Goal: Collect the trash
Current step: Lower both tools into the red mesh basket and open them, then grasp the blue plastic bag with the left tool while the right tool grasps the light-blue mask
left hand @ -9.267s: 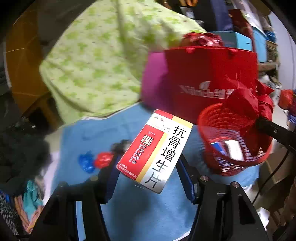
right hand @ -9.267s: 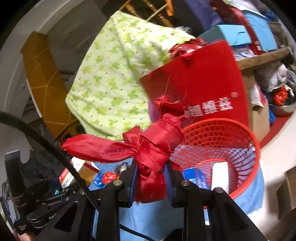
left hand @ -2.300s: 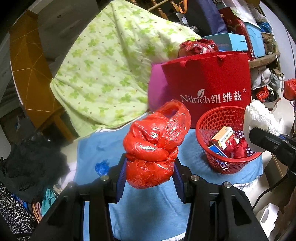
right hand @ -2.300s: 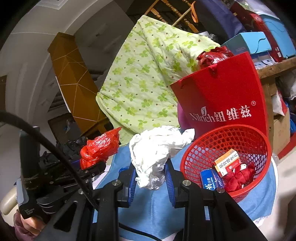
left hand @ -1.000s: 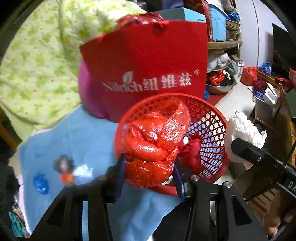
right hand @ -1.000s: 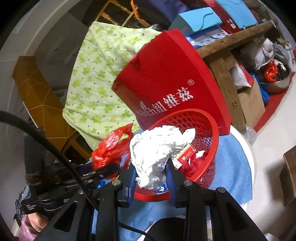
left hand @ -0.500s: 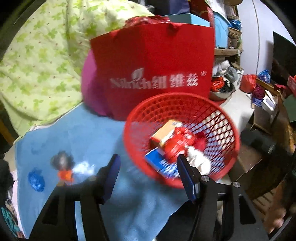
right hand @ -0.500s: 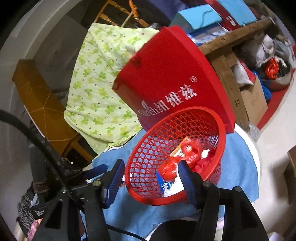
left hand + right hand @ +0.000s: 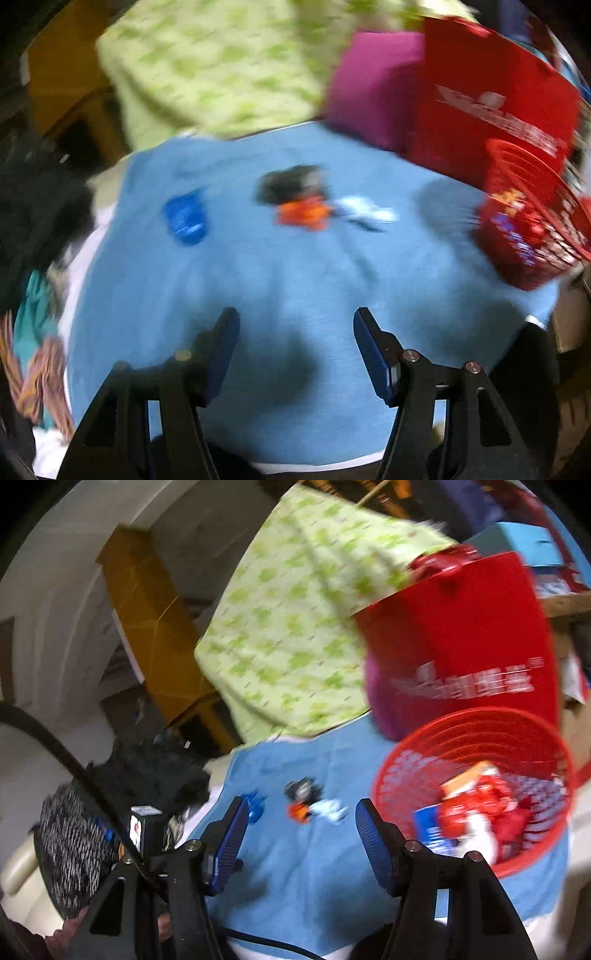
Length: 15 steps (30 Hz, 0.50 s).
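Both views are motion-blurred. My left gripper (image 9: pixel 295 317) is open and empty above the blue cloth (image 9: pixel 280 280). My right gripper (image 9: pixel 299 808) is open and empty too. The red mesh basket (image 9: pixel 391 775) stands at the right and holds a box, red bags and white paper; it also shows in the left wrist view (image 9: pixel 498 254). On the cloth lie a blue scrap (image 9: pixel 184 221), a black and orange scrap (image 9: pixel 299 203) and a pale blue-white scrap (image 9: pixel 365 214). The same scraps show in the right wrist view: blue (image 9: pixel 255 806), black and orange (image 9: pixel 301 799), white (image 9: pixel 328 808).
A red paper bag (image 9: pixel 461 642) and a magenta thing (image 9: pixel 369 85) stand behind the basket. A green-patterned quilt (image 9: pixel 295 627) hangs at the back. Dark clothes (image 9: pixel 33 206) lie at the left edge. The left gripper's body (image 9: pixel 144 830) shows at lower left in the right wrist view.
Both grippers have let go of their loads, the red bag and the white paper, into the basket. Both have since swung left, away from the basket, toward the scraps on the cloth.
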Tool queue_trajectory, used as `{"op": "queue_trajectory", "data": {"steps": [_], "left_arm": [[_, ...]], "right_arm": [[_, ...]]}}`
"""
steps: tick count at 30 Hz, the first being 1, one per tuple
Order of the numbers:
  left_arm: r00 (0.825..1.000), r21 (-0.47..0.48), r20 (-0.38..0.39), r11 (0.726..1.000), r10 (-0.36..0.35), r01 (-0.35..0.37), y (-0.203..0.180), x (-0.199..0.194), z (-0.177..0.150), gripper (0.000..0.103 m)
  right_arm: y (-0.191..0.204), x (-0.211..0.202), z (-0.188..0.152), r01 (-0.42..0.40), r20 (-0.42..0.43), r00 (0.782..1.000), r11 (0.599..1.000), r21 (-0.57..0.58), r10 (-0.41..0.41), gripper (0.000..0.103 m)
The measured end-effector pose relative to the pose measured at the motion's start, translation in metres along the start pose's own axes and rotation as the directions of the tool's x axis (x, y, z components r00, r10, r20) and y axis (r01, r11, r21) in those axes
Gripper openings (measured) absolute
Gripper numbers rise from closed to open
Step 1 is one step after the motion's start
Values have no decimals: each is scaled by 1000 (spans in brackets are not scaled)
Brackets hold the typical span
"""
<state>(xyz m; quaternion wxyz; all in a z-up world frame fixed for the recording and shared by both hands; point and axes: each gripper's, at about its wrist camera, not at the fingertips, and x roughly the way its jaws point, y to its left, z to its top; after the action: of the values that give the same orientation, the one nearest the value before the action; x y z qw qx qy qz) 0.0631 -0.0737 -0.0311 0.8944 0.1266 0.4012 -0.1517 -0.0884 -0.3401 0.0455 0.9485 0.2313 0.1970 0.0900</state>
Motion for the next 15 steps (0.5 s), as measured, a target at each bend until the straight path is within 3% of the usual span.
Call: {"op": "queue_trajectory", "data": {"steps": [5, 10, 15], "left_arm": [[998, -93, 6, 994, 60, -59, 51, 8, -8, 65], [997, -173, -35, 982, 74, -79, 92, 30, -17, 65], [994, -219, -82, 972, 71, -88, 120, 57, -14, 65]], "right_arm": [[14, 67, -14, 1, -138, 990, 1000, -21, -4, 65], [7, 141, -36, 58, -281, 957, 998, -31, -65, 65], [-12, 194, -48, 106, -349, 931, 994, -28, -109, 65]]}}
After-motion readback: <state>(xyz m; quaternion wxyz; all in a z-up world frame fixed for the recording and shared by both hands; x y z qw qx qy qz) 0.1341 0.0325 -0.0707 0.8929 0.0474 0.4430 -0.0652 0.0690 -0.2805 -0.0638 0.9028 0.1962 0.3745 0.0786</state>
